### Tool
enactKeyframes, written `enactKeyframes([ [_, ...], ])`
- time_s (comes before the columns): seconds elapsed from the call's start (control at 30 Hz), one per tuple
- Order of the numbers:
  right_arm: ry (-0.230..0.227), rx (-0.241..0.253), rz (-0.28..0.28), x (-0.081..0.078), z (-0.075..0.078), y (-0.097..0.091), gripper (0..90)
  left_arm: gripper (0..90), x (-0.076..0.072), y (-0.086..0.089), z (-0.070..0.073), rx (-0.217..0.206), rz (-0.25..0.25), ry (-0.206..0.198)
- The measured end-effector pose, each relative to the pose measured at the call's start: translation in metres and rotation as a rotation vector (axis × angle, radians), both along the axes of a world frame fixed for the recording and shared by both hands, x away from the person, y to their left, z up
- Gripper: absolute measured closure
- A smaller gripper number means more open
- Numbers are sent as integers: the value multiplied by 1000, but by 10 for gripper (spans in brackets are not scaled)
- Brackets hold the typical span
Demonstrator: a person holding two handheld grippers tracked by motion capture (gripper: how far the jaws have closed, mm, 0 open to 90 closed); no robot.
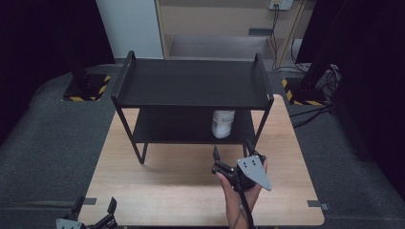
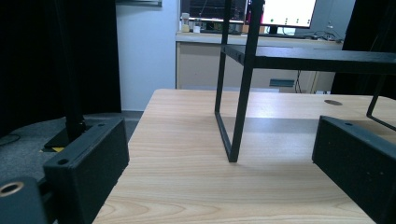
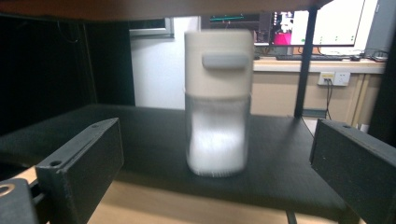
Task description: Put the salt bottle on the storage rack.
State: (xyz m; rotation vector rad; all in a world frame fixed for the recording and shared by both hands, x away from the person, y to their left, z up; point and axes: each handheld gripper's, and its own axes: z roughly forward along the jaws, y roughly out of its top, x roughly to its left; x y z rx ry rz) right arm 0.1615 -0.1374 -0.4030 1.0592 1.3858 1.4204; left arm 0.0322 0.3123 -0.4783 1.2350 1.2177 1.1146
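Observation:
A white jar (image 1: 223, 123) with a cream lid stands upright on the lower shelf of a black two-tier rack (image 1: 191, 83), toward its right end. In the right gripper view the jar (image 3: 217, 102) is straight ahead, past the jaws, with nothing between them. My right gripper (image 1: 232, 151) is open, held by a hand just in front of the rack's lower shelf (image 3: 196, 140). My left gripper (image 1: 94, 209) is open at the table's front left corner, and its view looks along the table at the rack's front left leg (image 2: 242, 93).
The rack stands on a light wooden table (image 1: 167, 191), which has bare room in front of it. Grey floor surrounds the table. Black stands with yellow-striped bases (image 1: 86, 88) sit at the far left and far right. The top shelf (image 1: 191, 81) carries nothing.

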Motion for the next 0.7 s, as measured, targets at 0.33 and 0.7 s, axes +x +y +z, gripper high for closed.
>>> enactKeyframes([
  [0.33, 20, 33, -25, -32, -34, -22, 24, 29, 5, -2, 1, 10, -13, 4],
  [0.7, 38, 43, -82, -55, -63, -62, 29, 28, 9, -3, 2, 18, -8, 7],
])
